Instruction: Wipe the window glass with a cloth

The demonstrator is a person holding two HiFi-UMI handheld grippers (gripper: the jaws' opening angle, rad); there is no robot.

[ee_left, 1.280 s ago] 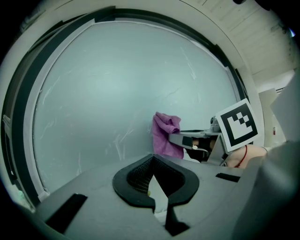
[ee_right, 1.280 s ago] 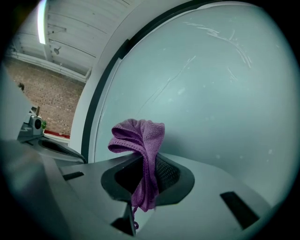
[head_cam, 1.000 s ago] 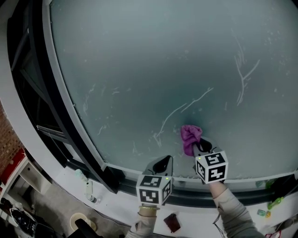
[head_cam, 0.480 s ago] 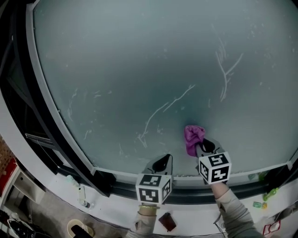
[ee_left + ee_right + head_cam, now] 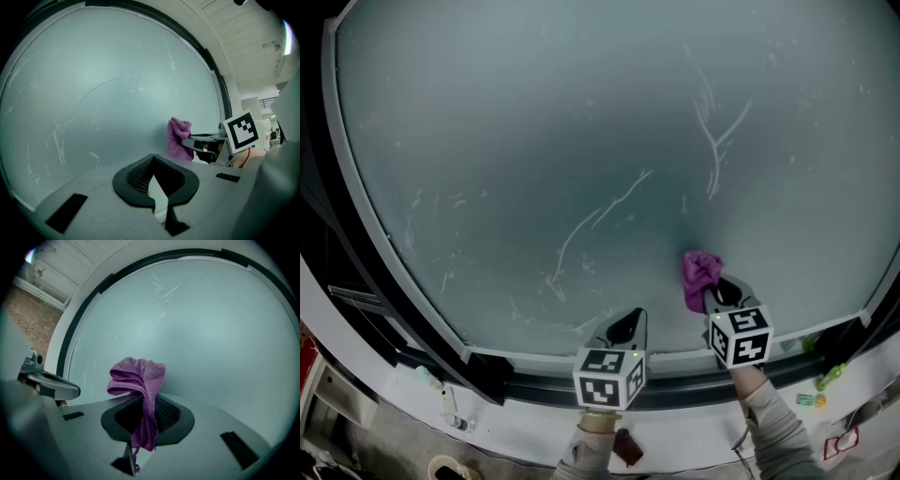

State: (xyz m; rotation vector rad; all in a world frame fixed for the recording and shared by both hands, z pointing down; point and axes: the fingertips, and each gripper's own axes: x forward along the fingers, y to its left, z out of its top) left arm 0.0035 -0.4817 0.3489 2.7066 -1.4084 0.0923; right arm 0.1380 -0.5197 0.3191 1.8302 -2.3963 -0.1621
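now, right tool: jaws clamped on the cloth, a bunched purple wad standing up from them.
cloth: against the glass, low and right of middle.
left tool: jaws together, nothing between them, near the lower frame, just left of the right tool.
glass: pale streaks above the cloth and to its left.

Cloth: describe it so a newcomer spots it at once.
Start at the large hazy window glass, streaked with white marks. Near its lower right, the right hand-held gripper pinches a crumpled cloth. It is the only purple thing there.
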